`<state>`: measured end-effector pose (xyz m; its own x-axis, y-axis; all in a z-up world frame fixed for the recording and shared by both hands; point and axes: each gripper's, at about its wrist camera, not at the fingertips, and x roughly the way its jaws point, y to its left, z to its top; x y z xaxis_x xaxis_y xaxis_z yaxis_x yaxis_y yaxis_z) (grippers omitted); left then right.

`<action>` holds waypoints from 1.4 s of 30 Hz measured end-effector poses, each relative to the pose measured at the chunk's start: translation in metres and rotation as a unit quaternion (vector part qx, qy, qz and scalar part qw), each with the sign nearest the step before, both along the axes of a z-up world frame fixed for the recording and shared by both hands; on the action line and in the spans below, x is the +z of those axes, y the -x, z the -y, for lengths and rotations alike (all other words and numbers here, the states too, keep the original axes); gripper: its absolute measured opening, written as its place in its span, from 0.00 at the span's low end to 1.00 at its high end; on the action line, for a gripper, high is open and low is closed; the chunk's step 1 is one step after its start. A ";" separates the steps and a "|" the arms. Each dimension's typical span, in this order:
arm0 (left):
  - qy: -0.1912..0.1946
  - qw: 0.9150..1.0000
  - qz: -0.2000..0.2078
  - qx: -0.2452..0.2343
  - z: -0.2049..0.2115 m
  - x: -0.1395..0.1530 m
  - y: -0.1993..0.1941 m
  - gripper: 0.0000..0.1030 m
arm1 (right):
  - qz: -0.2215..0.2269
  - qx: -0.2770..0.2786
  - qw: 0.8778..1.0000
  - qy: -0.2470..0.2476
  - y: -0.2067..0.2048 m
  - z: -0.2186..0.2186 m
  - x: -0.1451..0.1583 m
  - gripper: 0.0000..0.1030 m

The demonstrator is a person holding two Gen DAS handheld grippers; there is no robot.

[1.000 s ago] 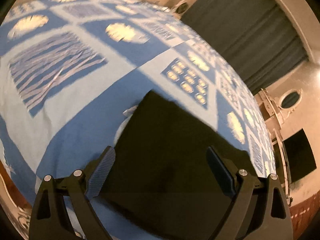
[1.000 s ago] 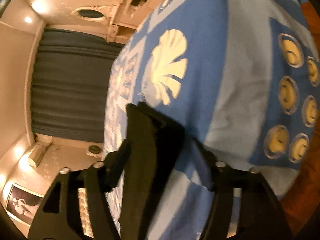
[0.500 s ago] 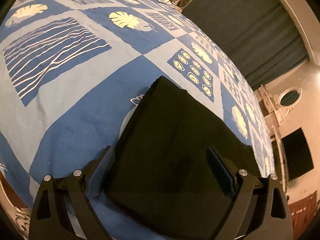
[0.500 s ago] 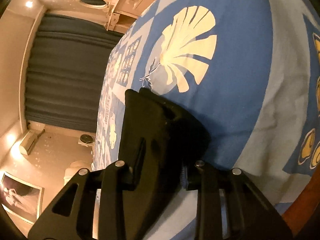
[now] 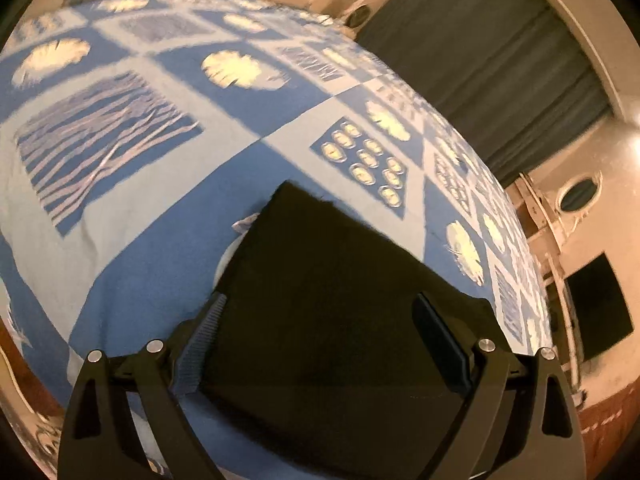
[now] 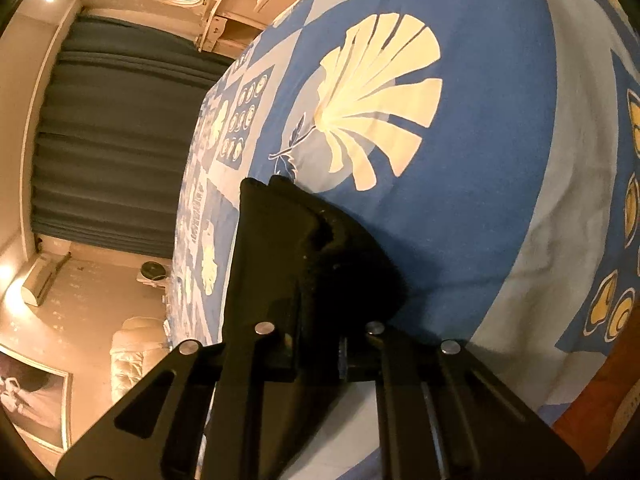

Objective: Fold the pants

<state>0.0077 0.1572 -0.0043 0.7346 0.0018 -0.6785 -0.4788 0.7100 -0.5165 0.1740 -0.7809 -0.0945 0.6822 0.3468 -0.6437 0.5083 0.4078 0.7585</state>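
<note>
On the blue patterned bedspread (image 5: 132,248), near its edge, the black pants (image 5: 340,300) lie as a compact, flat rectangle, which suggests most of the folding is done. The left gripper (image 5: 320,340) hangs over the near part of that rectangle with its jaws wide apart, holding nothing. In the right wrist view the right gripper (image 6: 318,354) has its jaws drawn close together on a bunched edge of the pants (image 6: 312,240); the cloth is so dark that how deep the bite goes is hard to tell. What seems left is one last fold or a tidy-up of that rumpled edge, then letting go
</note>
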 end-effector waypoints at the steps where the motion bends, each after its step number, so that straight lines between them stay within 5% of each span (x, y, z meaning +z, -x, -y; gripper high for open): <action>1: -0.010 1.000 0.000 -0.010 0.004 0.002 -0.002 0.88 | -0.002 0.000 1.000 0.002 0.000 0.000 0.001 0.11; 8: -0.016 0.999 -0.033 -0.022 0.011 -0.011 -0.008 0.88 | 0.001 -0.001 1.000 0.013 -0.001 -0.003 0.018 0.10; 13: -0.014 1.000 0.003 0.006 0.007 0.011 0.001 0.88 | 0.019 0.011 1.000 0.023 -0.005 -0.011 0.044 0.10; 21: -0.086 0.996 0.022 0.007 0.028 0.049 0.003 0.88 | 0.084 0.089 0.990 0.069 -0.021 -0.066 0.128 0.10; 32: -0.057 0.995 0.009 -0.077 0.060 0.035 -0.016 0.88 | 0.158 0.223 0.951 0.148 -0.024 -0.204 0.216 0.10; 42: -0.035 0.993 -0.001 -0.117 0.079 0.028 -0.022 0.88 | 0.161 0.335 0.908 0.194 -0.008 -0.338 0.210 0.10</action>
<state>0.0296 0.0786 0.0234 0.7196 -0.1210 -0.6838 -0.2973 0.8362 -0.4608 0.1824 -0.4431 0.1159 0.5753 0.5432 -0.6115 -0.1750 0.8120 0.5568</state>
